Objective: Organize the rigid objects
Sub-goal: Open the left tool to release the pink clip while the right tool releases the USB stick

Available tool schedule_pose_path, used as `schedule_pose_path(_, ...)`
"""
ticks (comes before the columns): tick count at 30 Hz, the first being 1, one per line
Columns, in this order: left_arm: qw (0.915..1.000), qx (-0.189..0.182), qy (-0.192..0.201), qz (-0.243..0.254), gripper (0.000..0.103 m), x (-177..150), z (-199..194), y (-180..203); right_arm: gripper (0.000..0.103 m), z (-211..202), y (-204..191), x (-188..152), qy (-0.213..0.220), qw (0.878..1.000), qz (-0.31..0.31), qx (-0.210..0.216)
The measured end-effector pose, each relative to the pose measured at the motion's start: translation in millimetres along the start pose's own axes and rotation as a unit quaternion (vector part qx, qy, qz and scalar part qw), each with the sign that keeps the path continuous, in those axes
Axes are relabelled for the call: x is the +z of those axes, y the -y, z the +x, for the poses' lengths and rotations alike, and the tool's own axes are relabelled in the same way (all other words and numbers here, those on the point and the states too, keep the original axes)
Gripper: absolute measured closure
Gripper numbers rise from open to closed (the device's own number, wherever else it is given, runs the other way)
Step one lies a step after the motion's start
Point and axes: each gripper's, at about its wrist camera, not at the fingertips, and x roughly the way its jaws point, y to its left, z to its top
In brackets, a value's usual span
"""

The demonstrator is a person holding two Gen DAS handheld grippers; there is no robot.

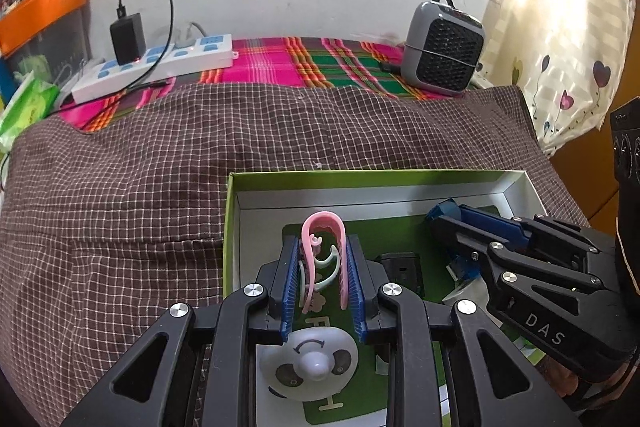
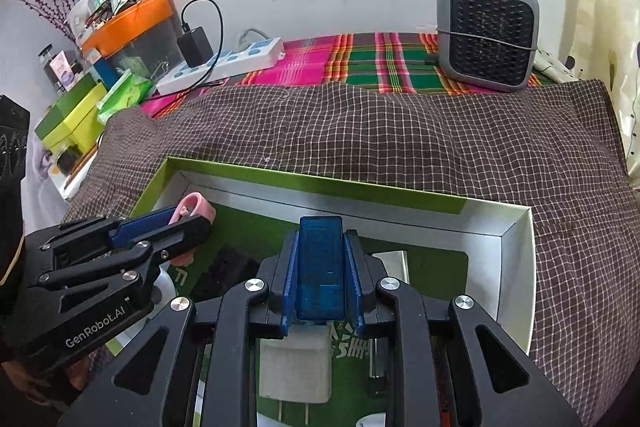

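- The left gripper is clenched on a pink U-shaped plastic clip, held upright over the left part of the open green-and-white box.
- The right gripper grasps a translucent blue rectangular case above the box's middle.
- Below lie a white panda-faced round piece, a white plug adapter and a black item.
- Risk: both grippers crowd one box, so they may knock together.
- Risk: a clip let go from this height could bounce off the round piece and out over the near wall.
- Risk: the smooth case may slide between the pads if tilted.
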Motion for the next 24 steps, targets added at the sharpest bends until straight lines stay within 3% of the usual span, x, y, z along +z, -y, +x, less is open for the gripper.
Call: schedule_pose_path(24, 0.9996, 0.024, 0.005, 0.017, 0.081, -1.3, 0.8, 5.6, 0.080, 3.6, -1.9, -3.5, -0.001, 1.000, -0.009, -0.011)
